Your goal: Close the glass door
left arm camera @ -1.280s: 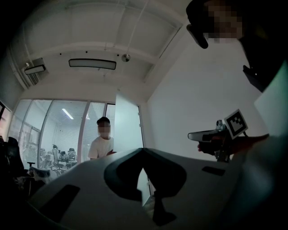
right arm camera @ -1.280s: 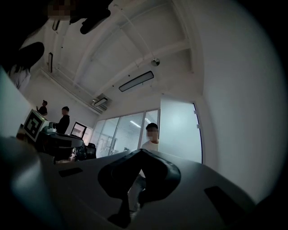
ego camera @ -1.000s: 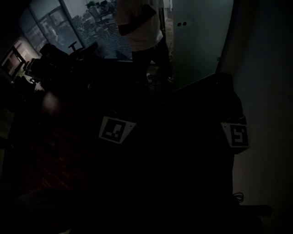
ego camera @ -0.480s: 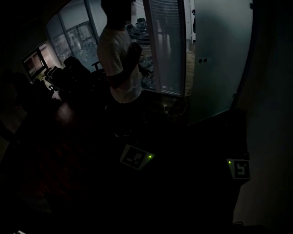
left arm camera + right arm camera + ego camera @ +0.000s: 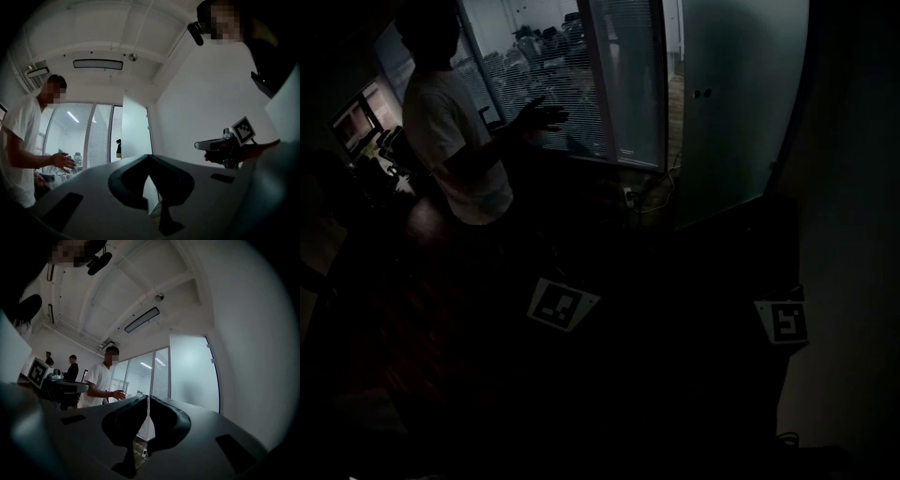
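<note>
Toward one o'clock in the head view, the frosted glass door (image 5: 741,112) stands swung open. A strip of lit floor shows between it and the window wall (image 5: 623,84) with its blinds. A second ago the person in the white shirt (image 5: 455,141) stood nearer that opening; now they are off at ten o'clock with one hand raised, so the way to the door looks freer. The left claw (image 5: 148,159) and right claw (image 5: 148,399) are both closed tip to tip on nothing, well apart from the door. Reaching it seems the step in hand.
</note>
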### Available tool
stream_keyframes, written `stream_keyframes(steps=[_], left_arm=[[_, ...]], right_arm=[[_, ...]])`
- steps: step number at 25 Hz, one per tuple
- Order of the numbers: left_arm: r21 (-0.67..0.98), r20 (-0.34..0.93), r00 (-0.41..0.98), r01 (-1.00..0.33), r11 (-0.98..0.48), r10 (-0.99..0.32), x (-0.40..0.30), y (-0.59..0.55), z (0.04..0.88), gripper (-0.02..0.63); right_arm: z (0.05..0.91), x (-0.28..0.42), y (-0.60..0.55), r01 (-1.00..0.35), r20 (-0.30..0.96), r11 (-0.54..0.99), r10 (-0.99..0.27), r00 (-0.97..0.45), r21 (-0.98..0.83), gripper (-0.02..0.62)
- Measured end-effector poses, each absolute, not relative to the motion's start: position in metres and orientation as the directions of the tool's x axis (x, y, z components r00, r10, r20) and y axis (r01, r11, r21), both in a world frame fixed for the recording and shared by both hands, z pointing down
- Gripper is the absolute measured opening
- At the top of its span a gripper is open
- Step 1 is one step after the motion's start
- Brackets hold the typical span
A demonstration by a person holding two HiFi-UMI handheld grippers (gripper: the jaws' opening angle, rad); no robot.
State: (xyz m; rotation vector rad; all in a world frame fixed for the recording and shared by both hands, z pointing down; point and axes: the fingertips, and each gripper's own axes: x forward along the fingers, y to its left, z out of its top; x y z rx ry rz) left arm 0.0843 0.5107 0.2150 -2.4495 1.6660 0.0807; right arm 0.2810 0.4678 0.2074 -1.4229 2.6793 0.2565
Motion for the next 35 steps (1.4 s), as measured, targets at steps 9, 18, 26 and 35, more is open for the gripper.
stream_keyframes(steps=[9,18,26,35], left_arm=[[-0.107,-0.120,0.367,-0.929,-0.355,-0.923,0.093,0.495,0.226,0.002],[-0.100,-0.097,0.360,-0.931,-0.351,-0.928,0.096,0.493,0.233,0.002],[-0.096,-0.101,0.346,-0.937,-0.337,-0.933,0.080,0.476,0.241,0.002],[-0.101,-0.119,0.364,-0.930,-0.353,-0.924,0.045,0.410,0.235,0.002]], right_arm=[[0.219,0.286,0.449,-0.811,-0.137,0.576,-0.800,-0.585,0.099,0.027],[0.231,0.280,0.442,-0.780,-0.081,0.618,-0.776,-0.625,0.098,0.093],[0.243,0.267,0.418,-0.781,-0.071,0.616,-0.779,-0.624,0.101,0.106],[0.239,0.247,0.358,-0.828,-0.076,0.551,-0.826,-0.559,0.101,0.115]])
